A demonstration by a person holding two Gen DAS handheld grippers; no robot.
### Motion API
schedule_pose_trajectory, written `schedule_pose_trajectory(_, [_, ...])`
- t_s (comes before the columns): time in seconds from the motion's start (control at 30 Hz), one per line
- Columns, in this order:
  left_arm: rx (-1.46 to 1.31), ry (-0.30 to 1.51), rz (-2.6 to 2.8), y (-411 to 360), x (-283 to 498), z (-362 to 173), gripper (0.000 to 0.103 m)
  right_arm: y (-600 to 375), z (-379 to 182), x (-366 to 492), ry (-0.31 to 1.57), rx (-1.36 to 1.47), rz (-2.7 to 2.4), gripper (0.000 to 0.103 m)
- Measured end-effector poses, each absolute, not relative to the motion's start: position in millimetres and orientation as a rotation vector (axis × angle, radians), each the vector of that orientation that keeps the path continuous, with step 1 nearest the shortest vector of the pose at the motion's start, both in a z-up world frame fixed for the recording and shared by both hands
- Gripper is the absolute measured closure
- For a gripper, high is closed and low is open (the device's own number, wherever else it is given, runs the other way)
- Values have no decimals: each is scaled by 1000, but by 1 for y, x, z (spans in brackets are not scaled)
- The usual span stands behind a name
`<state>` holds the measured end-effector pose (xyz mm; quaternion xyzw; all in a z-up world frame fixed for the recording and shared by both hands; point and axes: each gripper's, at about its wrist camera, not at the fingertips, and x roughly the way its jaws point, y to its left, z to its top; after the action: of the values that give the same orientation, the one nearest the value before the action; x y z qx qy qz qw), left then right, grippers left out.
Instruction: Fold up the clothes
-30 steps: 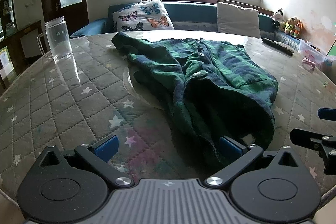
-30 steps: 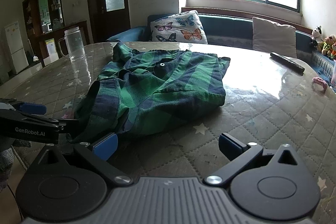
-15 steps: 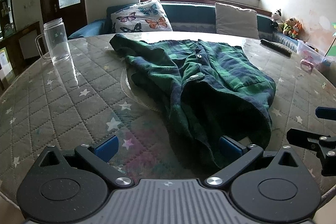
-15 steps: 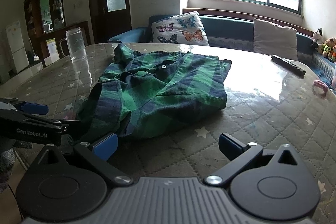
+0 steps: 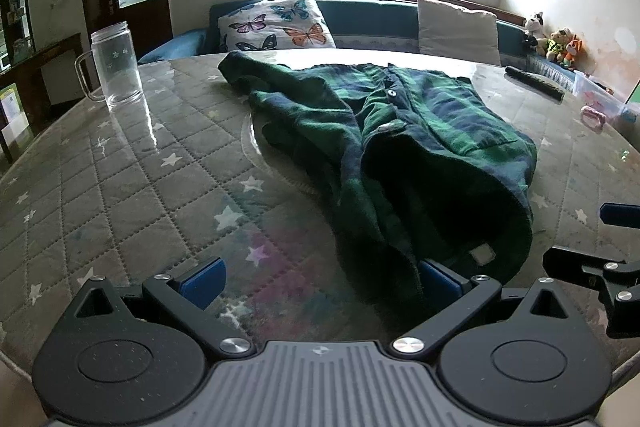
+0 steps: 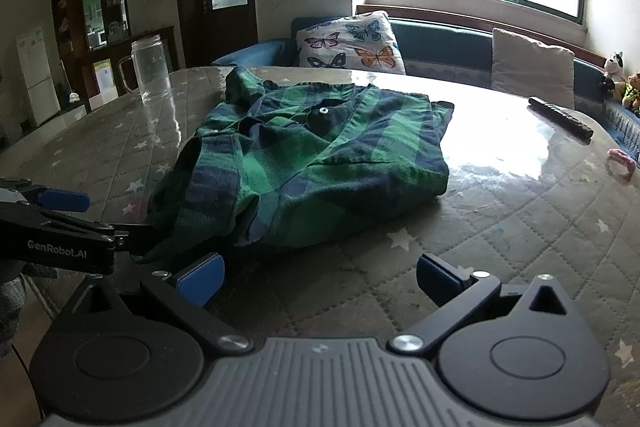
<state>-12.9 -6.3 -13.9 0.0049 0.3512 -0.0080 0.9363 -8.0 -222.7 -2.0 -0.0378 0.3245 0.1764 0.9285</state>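
Note:
A green and navy plaid shirt (image 5: 420,147) lies partly folded and rumpled on the quilted star-pattern tabletop (image 5: 140,195), buttons facing up. My left gripper (image 5: 320,279) is open at the shirt's near hem; its right fingertip (image 5: 440,277) touches the dark fabric there and the left fingertip is over bare table. In the right wrist view the shirt (image 6: 320,155) lies just ahead of my right gripper (image 6: 320,275), which is open with nothing between its fingers. The left gripper (image 6: 60,223) shows at the shirt's near left corner.
A clear glass mug (image 5: 116,67) stands at the table's far left. A black remote (image 6: 560,117) and a pink item (image 6: 620,163) lie at the far right. A round glass disc (image 5: 256,151) sits under the shirt. A sofa with a butterfly pillow (image 5: 276,23) is behind.
Both grippers stay open and have shifted only slightly. The shirt lies as before.

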Motion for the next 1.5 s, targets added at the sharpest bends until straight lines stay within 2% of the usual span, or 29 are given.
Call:
schedule_pose_trajectory(0.7, [7, 731, -22, 1, -10, -15, 0, -213, -2, -4, 668, -120, 396, 0])
schedule_pose_trajectory(1.1, [-22, 687, -16, 20, -3, 5, 0, -219, 30, 11, 615, -119, 401, 0])
schedule_pose_trajectory(1.5, [-35, 671, 33, 42, 47, 24, 0, -188, 13, 68, 673, -189, 401, 0])
